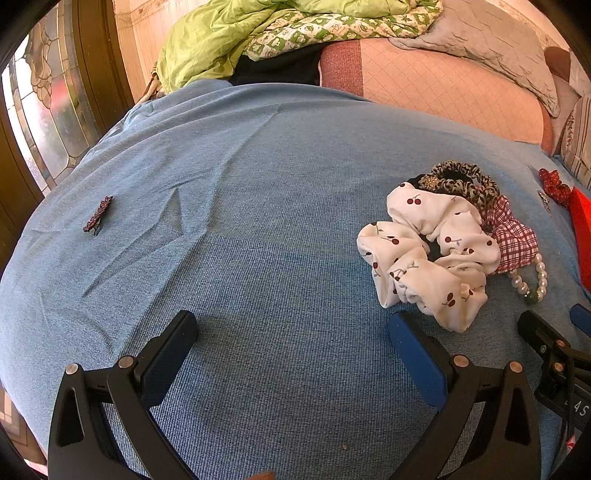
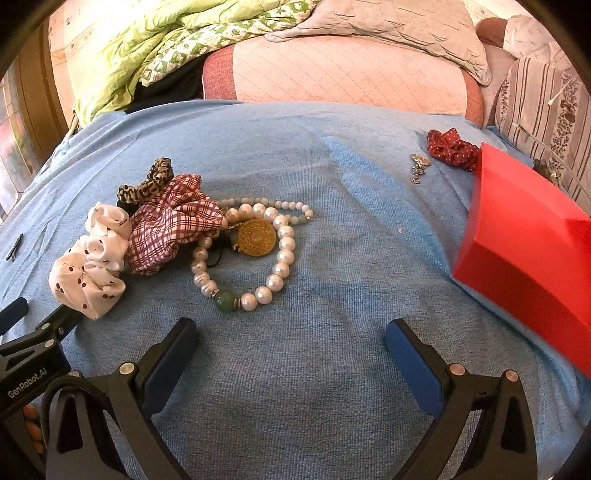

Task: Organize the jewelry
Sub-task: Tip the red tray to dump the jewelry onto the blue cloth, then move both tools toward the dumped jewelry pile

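Observation:
A pile of accessories lies on the blue cloth (image 2: 332, 369). It holds a white cherry-print scrunchie (image 1: 428, 254) (image 2: 92, 266), a red plaid scrunchie (image 2: 170, 229), a leopard scrunchie (image 1: 461, 181) (image 2: 147, 184), a pearl bracelet (image 2: 258, 258) with a green bead, and a gold round pendant (image 2: 256, 237). A dark hair clip (image 1: 98, 216) rests alone at far left. My left gripper (image 1: 291, 332) is open just left of the pile, nothing between its fingers. My right gripper (image 2: 290, 336) is open just below the pearl bracelet, also holding nothing.
A red box (image 2: 524, 236) stands at the right edge. Beside it lie a red dotted scrunchie (image 2: 452, 147) and a small silver chain (image 2: 419, 166). Green bedding (image 1: 240, 33), a pink quilted cushion (image 2: 347, 70) and pillows sit behind the cloth. A glass door (image 1: 44, 110) is at left.

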`<state>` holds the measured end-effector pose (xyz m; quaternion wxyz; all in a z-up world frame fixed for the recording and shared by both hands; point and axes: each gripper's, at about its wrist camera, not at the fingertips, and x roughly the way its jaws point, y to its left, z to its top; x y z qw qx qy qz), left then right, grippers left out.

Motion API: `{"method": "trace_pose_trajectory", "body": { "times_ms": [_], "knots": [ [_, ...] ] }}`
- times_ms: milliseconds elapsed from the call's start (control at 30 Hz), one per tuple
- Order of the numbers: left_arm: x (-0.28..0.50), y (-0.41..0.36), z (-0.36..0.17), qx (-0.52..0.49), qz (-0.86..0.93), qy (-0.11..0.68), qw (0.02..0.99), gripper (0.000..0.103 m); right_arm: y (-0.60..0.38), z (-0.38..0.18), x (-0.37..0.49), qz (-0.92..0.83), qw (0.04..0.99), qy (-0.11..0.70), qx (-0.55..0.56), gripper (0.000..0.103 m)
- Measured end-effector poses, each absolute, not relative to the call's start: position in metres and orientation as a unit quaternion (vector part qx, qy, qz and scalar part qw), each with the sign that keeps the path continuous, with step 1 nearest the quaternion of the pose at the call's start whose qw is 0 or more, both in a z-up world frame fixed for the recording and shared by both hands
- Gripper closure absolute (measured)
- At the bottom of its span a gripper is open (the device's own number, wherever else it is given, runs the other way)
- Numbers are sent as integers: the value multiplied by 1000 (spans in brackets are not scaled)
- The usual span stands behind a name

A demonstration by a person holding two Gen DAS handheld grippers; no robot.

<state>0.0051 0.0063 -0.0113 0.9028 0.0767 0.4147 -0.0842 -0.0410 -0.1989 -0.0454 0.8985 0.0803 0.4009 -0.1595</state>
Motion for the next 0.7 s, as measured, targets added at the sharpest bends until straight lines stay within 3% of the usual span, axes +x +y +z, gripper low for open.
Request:
{"method": "trace_pose_trajectory", "body": {
  "times_ms": [700],
  "knots": [
    [-9,12,-7,63,-98,399,910,0,-202,-47,-40,-152,900,400,81,0]
  ]
}}
